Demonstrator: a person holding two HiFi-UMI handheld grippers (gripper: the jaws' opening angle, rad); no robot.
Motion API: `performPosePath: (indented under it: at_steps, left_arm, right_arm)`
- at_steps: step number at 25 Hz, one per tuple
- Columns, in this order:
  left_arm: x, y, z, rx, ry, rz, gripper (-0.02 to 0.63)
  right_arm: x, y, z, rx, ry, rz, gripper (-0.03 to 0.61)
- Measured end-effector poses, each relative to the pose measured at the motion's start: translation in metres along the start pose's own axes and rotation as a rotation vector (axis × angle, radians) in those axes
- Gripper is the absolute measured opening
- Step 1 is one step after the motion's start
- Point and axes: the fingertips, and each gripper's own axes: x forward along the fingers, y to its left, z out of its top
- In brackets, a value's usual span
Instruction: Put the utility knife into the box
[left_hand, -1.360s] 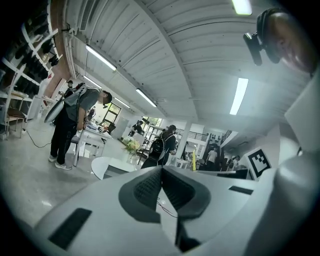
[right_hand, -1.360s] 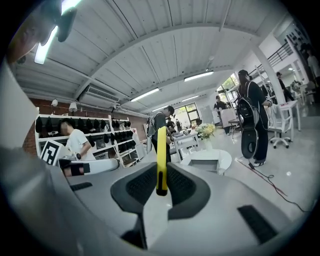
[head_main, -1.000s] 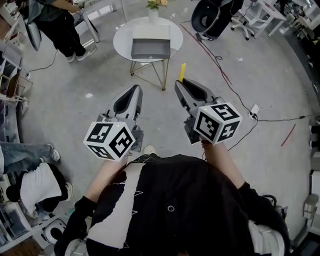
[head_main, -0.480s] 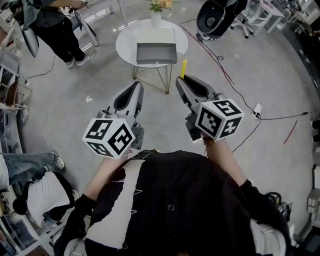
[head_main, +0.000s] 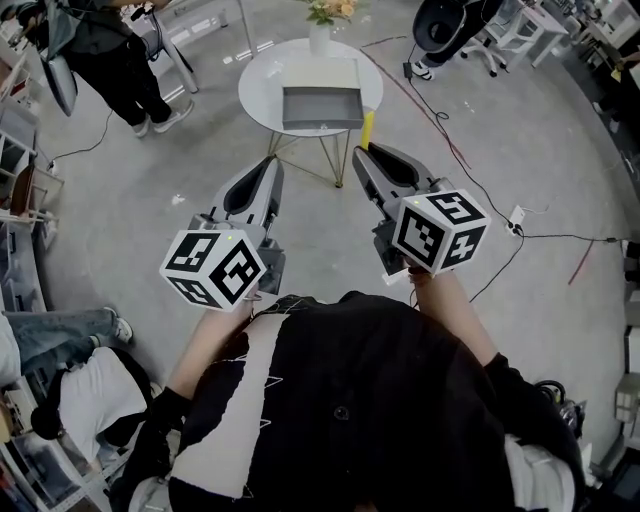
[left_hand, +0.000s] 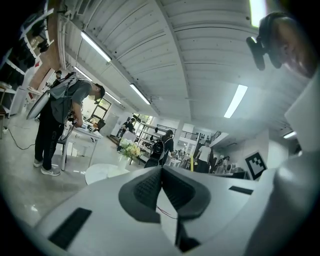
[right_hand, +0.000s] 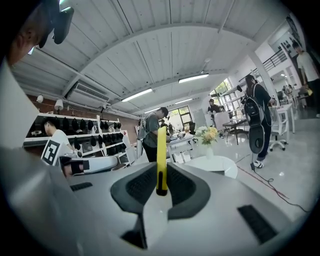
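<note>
My right gripper (right_hand: 161, 182) clamps the yellow utility knife (right_hand: 161, 147), which juts beyond the tips. My left gripper (left_hand: 161, 186) sits closed and empty

A yellow utility knife (right_hand: 161, 160), dark at its lower end, was pictured between the black ribbed pads of the pale grey right tool (head_main: 362, 152). The left tool (head_main: 268, 165) was finished in the same pale grey and black. The cubes (head_main: 438, 232) on both tools were patterned with black square markers on white. The box (head_main: 322, 125) was shown in dark grey, with a pale cream panel at its far side, on a white round tabletop (head_main: 262, 85) with gold legs (head_main: 335, 160). The mottled grey floor (head_main: 150, 180) was crossed by a red cable (head_main: 425, 112). Yellow flowers (head_main: 330, 10) were seen in a white vase (head_main: 320, 38).
</note>
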Motion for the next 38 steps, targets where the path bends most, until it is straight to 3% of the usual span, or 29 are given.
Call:
performPosePath:
  at_steps: [11, 38]
  left_arm:
    - [-0.004, 0.018, -0.020, -0.068, 0.044, 0.015, 0.011]
    - [0.049, 0.057, -0.016, -0.070, 0.028, 0.030, 0.011]
  right_arm:
    - [0.013, -0.001, -0.024, 0.028, 0.062, 0.000, 0.063]
    - [0.077, -0.044, -0.015, 0.013, 0.078, 0.041, 0.063]
